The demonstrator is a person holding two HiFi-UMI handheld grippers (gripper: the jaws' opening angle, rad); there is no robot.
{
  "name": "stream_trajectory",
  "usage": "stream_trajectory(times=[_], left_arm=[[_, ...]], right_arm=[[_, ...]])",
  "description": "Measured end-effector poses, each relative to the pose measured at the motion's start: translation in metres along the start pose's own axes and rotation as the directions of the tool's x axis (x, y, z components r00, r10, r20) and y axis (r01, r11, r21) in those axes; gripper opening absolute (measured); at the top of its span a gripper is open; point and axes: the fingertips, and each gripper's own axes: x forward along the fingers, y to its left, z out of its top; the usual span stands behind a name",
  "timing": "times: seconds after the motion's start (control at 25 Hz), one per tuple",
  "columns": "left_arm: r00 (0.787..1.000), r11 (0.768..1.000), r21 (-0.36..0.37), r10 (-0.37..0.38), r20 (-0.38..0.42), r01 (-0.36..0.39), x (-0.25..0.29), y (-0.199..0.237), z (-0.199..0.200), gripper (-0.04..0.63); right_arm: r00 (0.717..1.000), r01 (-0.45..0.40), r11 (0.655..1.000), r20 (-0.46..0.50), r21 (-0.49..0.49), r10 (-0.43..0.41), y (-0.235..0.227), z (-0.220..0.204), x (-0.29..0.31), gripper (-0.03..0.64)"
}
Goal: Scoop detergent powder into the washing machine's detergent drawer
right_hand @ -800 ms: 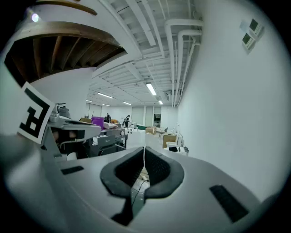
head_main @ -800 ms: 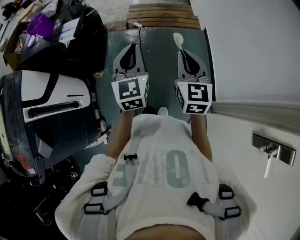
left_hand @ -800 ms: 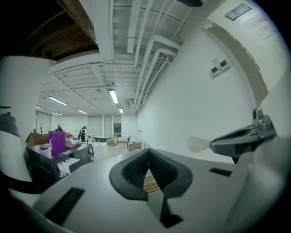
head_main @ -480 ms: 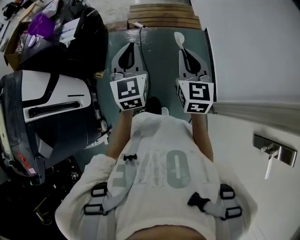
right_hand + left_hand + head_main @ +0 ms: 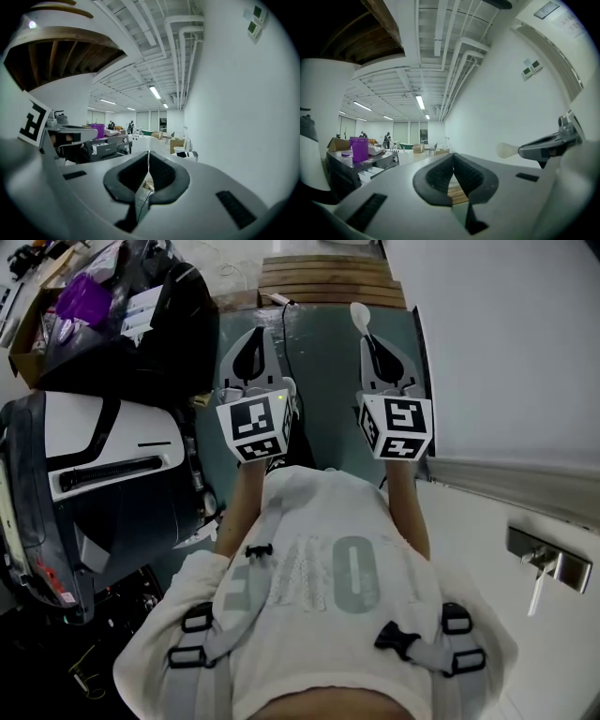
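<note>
The right gripper [image 5: 148, 159] has its jaws clamped on the handle of a small white plastic spoon [image 5: 359, 317], with the bowl pointing far. The left gripper [image 5: 453, 157] has its jaws pressed together on nothing. No detergent powder or drawer can be seen. A white-and-black appliance [image 5: 103, 442], possibly the washer, sits at left. It seems best to carry the spoon level towards it. Grey letters on the person's white shirt [image 5: 328, 521] seem to read "OVE".

Person wears a cream short-sleeved T-shirt [image 5: 323, 521] printed with large pale grey lettering. Grey webbing harness straps [image 5: 228, 626] run over it, fastened with black plastic buckles [image 5: 398, 640]. Left tool [image 5: 254, 334] and right tool [image 5: 369, 337]: pale grey shells, black ribbed pads. Each carries a white cube [image 5: 253, 426] bearing black square markers.
</note>
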Motion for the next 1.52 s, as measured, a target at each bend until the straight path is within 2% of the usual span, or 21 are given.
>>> stream_trajectory(times=[0.16,0.44,0.6,0.8,0.92,1.12,1.28,1.4,1.52], left_arm=[[1.000,1.000,-0.015,0.006,0.005,-0.006,0.043,0.027,0.001,0.021],[1.000,1.000,-0.021,-0.017,0.012,0.018,0.142,0.062,0.005,0.021],[0.999,0.999,-0.025,-0.034,-0.005,0.033,0.198,0.093,0.004,0.021],[0.998,0.997,-0.046,-0.055,-0.015,0.054,0.260,0.134,0.007,0.021],[0.999,0.998,-0.051,-0.046,-0.009,0.045,0.296,0.163,0.008,0.021],[1.000,0.998,-0.064,0.026,0.011,-0.025,0.340,0.224,0.014,0.021],[0.992,0.989,-0.077,0.125,0.013,-0.124,0.353,0.278,0.014,0.021],[0.977,0.974,-0.083,0.214,0.005,-0.212,0.346,0.316,0.014,0.021],[0.944,0.941,-0.088,0.329,-0.004,-0.328,0.329,0.355,0.013,0.021]], right_arm=[[1.000,-0.010,0.999,0.005,-0.039,0.010,-0.003,0.012,0.048,0.010],[0.999,-0.031,0.999,0.007,-0.033,0.031,-0.013,0.026,0.143,0.009],[1.000,-0.014,1.000,-0.019,-0.022,0.014,-0.014,0.038,0.202,0.009],[0.998,0.011,0.997,-0.055,-0.078,-0.015,-0.017,0.052,0.271,0.009],[0.999,-0.002,0.996,-0.053,-0.084,-0.003,-0.014,0.064,0.318,0.009],[0.997,-0.060,0.994,-0.047,-0.086,0.056,0.006,0.086,0.393,0.009],[0.986,-0.163,0.981,-0.045,-0.109,0.158,0.038,0.099,0.444,0.009],[0.967,-0.255,0.958,-0.045,-0.130,0.251,0.070,0.110,0.471,0.009],[0.930,-0.367,0.916,-0.046,-0.162,0.365,0.108,0.120,0.496,0.009]])
